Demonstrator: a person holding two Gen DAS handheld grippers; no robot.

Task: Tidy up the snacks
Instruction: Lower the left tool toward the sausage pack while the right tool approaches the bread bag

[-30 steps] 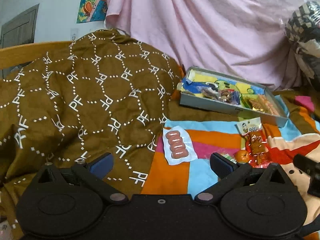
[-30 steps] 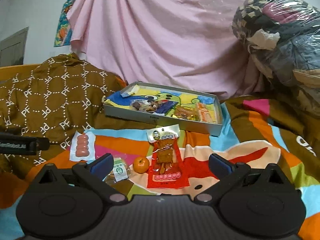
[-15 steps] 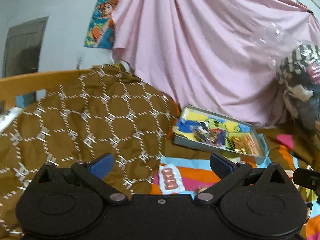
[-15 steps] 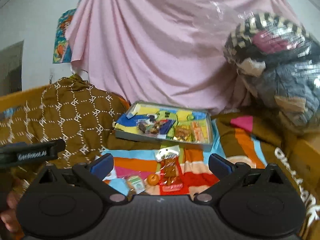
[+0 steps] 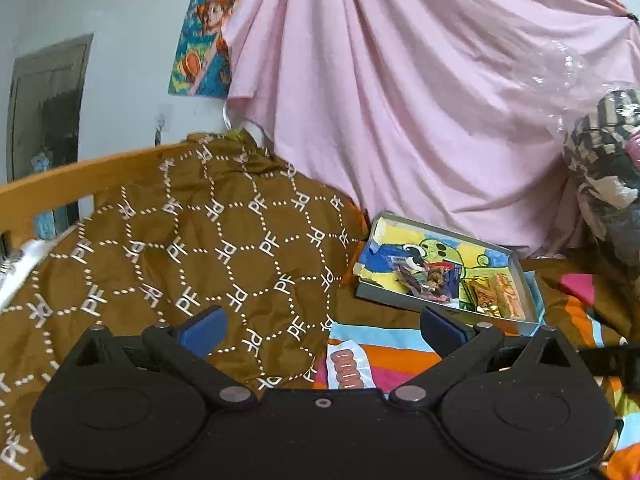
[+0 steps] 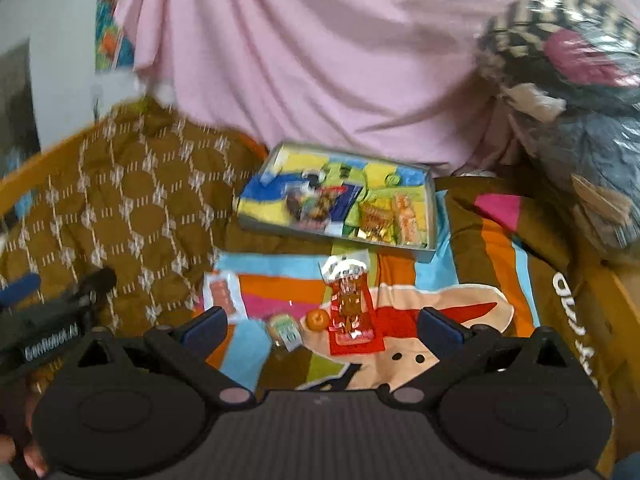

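Note:
A shallow grey box [image 5: 440, 308] [image 6: 431, 216] with a cartoon lining holds several snack packets and rests on the bed at the back. On the striped blanket lie a white pack of pink sausages [image 5: 347, 368] [image 6: 222, 296], a red snack packet [image 6: 352, 312], a small orange [image 6: 316, 319] and a little green-labelled packet [image 6: 286, 330]. My left gripper [image 5: 322, 326] is open and empty, held above the sausage pack. My right gripper [image 6: 320, 326] is open and empty too, raised over the loose snacks. The right wrist view is blurred.
A brown patterned quilt [image 5: 180, 248] is heaped on the left against a wooden bed rail [image 5: 80, 176]. A pink sheet [image 5: 400, 100] hangs behind. Bagged bedding [image 6: 568, 100] is piled at the right. The left gripper's body [image 6: 48, 328] and a hand show at the right view's left edge.
Both grippers have lifted and drawn back from the snacks, so the box and packets look smaller and lower in view. Both stay open and empty.

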